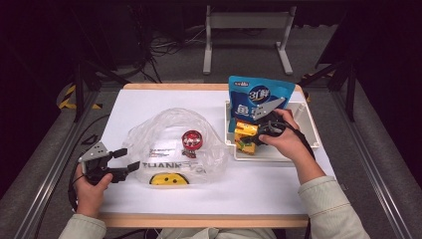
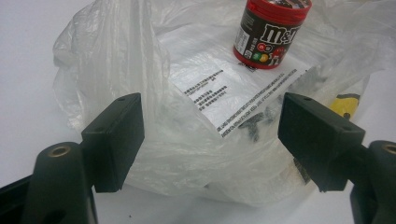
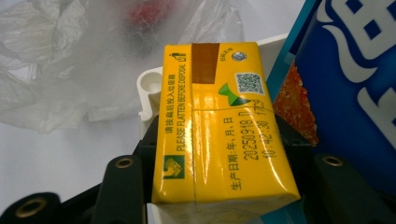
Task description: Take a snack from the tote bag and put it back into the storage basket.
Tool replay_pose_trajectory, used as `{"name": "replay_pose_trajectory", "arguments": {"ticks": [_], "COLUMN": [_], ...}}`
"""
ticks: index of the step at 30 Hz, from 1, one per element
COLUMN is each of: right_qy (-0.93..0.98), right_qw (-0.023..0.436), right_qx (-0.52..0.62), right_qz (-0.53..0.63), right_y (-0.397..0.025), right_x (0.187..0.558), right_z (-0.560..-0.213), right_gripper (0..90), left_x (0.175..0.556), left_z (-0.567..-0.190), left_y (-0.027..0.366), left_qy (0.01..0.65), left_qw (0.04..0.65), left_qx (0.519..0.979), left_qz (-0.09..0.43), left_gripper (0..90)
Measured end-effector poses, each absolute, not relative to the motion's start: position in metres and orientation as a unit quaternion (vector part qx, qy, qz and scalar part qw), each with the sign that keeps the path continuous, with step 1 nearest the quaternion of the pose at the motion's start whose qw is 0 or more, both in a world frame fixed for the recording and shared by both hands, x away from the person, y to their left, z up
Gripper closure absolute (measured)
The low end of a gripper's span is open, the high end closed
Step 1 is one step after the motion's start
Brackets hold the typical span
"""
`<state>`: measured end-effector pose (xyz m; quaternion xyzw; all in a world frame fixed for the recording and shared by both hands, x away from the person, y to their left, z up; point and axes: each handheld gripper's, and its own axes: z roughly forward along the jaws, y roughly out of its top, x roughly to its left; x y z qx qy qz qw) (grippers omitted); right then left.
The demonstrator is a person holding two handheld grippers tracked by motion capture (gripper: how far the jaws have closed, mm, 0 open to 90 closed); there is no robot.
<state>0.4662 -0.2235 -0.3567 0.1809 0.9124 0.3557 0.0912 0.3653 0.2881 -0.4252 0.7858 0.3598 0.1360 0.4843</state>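
Note:
A clear plastic bag (image 1: 174, 144) lies spread on the white table, with a red-lidded M&M's can (image 1: 191, 139) standing on it and a yellow item (image 1: 168, 179) at its near edge. My left gripper (image 1: 128, 160) is open at the bag's left edge; in the left gripper view its jaws flank the bag (image 2: 201, 140), with the can (image 2: 270, 32) beyond. My right gripper (image 1: 249, 133) is shut on a yellow drink carton (image 3: 219, 126) over the white tray (image 1: 306, 124). A blue snack pouch (image 1: 259, 97) stands in the tray right beside the carton (image 1: 246, 130).
The tray sits at the table's right side, near the far edge. Bare white table lies in front of the bag and tray. A metal stand and cables are on the floor beyond the table. The tray's rim (image 3: 149, 88) shows under the carton.

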Motion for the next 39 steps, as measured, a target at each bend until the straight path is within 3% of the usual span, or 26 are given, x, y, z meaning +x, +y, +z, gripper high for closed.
{"name": "replay_pose_trajectory", "arguments": {"ticks": [39], "right_qy": [0.911], "right_qw": [0.090], "right_qx": [0.171], "right_qz": [0.365], "right_y": [-0.227], "right_x": [0.467], "right_z": [-0.376], "right_gripper": [46.7], "left_x": [0.365], "left_z": [-0.426], "left_y": [0.287], "left_qy": [0.361], "left_qw": [0.483], "left_qx": [0.786], "left_qz": [0.135], "left_gripper": [23.3]}}
